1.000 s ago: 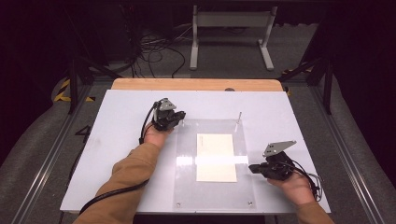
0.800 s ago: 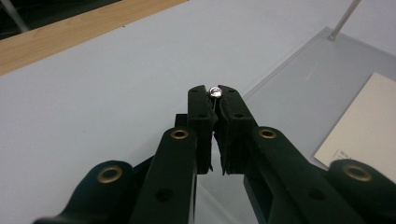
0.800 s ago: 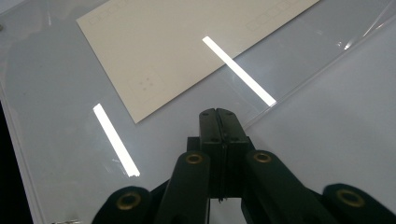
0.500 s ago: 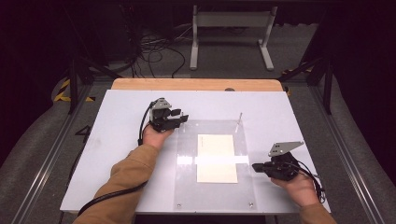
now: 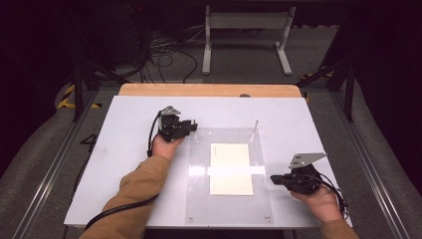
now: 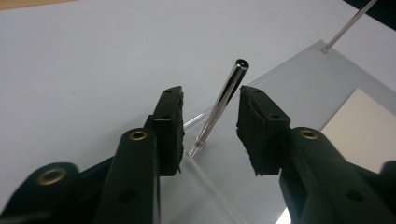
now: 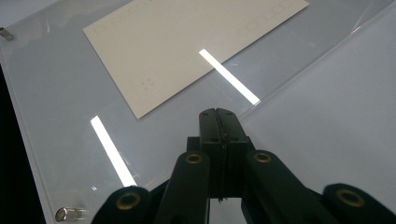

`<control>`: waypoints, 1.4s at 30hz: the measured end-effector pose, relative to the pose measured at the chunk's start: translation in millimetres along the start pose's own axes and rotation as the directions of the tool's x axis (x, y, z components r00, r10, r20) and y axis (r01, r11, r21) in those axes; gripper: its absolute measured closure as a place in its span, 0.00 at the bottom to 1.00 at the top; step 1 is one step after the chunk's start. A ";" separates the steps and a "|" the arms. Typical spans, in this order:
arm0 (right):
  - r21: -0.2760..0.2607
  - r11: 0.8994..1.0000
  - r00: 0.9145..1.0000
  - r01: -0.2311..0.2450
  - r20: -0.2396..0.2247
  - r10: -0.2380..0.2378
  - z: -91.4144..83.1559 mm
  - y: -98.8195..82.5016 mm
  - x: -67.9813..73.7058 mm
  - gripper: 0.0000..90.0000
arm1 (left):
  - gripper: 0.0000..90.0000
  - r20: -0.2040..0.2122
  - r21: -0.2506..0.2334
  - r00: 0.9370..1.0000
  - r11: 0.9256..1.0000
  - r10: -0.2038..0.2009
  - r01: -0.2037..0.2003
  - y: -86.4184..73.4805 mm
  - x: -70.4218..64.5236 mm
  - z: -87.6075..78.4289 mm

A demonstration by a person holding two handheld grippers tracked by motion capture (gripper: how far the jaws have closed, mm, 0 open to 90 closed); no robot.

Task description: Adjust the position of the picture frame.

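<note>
**Left gripper lines up on a corner pin of the acrylic sheet**

The left gripper (image 6: 210,128) stands with its jaws apart on either side of a slim metal pin (image 6: 219,105) that rises, tilted, from the far-left corner of a clear acrylic sheet (image 5: 199,199). The jaws have just been closing; the pin is between them, yet a gap shows on both sides and neither pad presses it. In the high view the left gripper (image 5: 191,127) sits at that same corner, held from below by the person's left hand (image 5: 164,147). A second pin (image 5: 255,127) stands at the sheet's far-right corner, well apart.

The right gripper (image 7: 218,123) has its jaws fully together with nothing between them, its tip over the sheet's right edge near the cream card (image 7: 187,46) that lies under the acrylic. In the high view the right gripper (image 5: 276,179) rests low at that edge, and short studs (image 7: 70,213) mark the sheet's near corners.

The step in hand appears to be taking hold of the left pin. It would likely go best with the pads centred on the shaft, square to its tilt, then closed gently and pulled along the pin's own line. The shut right gripper looks placed to steady the sheet on the white table (image 5: 124,149).
</note>
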State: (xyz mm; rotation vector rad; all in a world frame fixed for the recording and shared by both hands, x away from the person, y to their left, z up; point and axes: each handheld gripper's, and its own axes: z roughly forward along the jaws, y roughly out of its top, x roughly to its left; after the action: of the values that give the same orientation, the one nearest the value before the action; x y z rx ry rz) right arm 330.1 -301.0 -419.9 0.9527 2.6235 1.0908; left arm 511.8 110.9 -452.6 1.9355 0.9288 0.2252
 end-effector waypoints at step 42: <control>-0.056 0.990 0.990 0.127 -0.057 -0.130 -22.7 -4.1 33.3 0.58 | 0.94 -0.015 0.129 0.998 0.990 -0.054 0.056 25.0 3.3 15.9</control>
State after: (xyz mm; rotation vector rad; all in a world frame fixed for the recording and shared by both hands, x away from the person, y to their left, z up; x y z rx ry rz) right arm 293.7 -296.4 -402.8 0.7404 2.6475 1.1671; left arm 534.9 95.7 -441.4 2.0255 1.0247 0.1477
